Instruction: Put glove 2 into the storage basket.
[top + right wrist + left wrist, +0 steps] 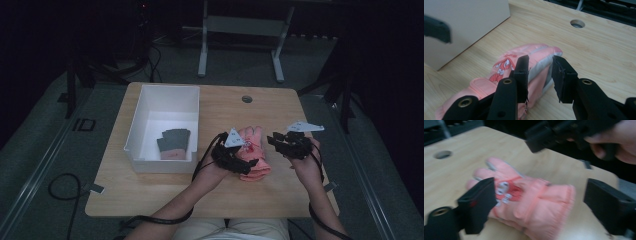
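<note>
Pink padded fabric glove with a red-and-white print (252,156) lies flat on the light wood bench (150,190), right of the white plastic bin (134,131) holding dark grey gloves (173,141). Left gripper (534,206) hangs over its cuff end, jaws wide, nothing held; right gripper (540,75) sits near the glove's right edge, jaws narrow, not pinching it. My read: to lift cleanly, bite the cuff square with the left, take plenty of fabric, keep the right clear.
</note>
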A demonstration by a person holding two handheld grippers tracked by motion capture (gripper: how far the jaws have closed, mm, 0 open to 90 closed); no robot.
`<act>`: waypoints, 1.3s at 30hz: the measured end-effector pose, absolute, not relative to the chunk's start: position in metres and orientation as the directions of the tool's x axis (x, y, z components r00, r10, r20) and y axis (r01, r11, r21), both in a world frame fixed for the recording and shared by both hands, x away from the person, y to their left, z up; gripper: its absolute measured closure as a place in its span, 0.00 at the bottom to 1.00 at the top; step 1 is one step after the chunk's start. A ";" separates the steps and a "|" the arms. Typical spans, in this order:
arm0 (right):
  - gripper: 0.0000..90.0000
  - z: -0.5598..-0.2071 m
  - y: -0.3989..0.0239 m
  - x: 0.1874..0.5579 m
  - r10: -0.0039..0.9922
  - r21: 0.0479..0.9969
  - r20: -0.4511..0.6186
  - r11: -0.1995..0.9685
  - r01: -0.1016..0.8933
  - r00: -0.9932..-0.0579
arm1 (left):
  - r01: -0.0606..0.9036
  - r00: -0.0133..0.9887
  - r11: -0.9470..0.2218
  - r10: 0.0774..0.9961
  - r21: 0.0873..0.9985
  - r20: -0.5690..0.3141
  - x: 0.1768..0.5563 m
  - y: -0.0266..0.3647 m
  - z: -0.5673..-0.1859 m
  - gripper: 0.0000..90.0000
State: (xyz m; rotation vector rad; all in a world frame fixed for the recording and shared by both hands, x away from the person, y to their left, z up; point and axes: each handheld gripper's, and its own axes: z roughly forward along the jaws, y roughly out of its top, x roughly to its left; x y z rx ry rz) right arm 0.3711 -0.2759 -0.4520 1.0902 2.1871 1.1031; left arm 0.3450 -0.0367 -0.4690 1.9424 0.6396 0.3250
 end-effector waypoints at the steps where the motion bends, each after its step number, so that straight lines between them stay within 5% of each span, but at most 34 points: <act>1: 0.73 -0.452 -0.273 0.373 0.808 0.816 -0.048 0.371 0.443 -0.588 | 0.298 0.815 -0.342 0.578 0.891 -0.051 0.349 -0.037 -0.468 0.17; 7: 0.66 -0.461 -0.257 0.386 0.798 0.798 -0.031 0.383 0.466 -0.602 | 0.335 0.761 -0.358 0.649 0.872 -0.026 0.367 -0.043 -0.467 0.27; 19: 0.52 -0.500 -0.259 0.409 0.825 0.685 -0.005 0.415 0.599 -0.565 | 0.460 0.720 -0.347 0.684 0.817 -0.115 0.387 -0.041 -0.487 0.27; 25: 0.58 -0.505 -0.258 0.408 0.820 0.657 -0.041 0.453 0.603 -0.571 | 0.564 0.668 -0.357 0.728 0.745 -0.157 0.399 -0.040 -0.511 0.28; 32: 0.60 -0.512 -0.255 0.409 0.819 0.635 -0.011 0.449 0.628 -0.573 | 0.668 0.655 -0.344 0.692 0.660 -0.303 0.420 -0.044 -0.544 0.30; 36: 0.69 -0.517 -0.254 0.410 0.814 0.628 0.021 0.441 0.641 -0.581 | 0.713 0.648 -0.321 0.642 0.624 -0.410 0.432 -0.043 -0.554 0.38; 39: 0.74 -0.518 -0.254 0.409 0.809 0.632 0.029 0.440 0.638 -0.587 | 0.724 0.652 -0.313 0.602 0.614 -0.462 0.436 -0.042 -0.557 0.55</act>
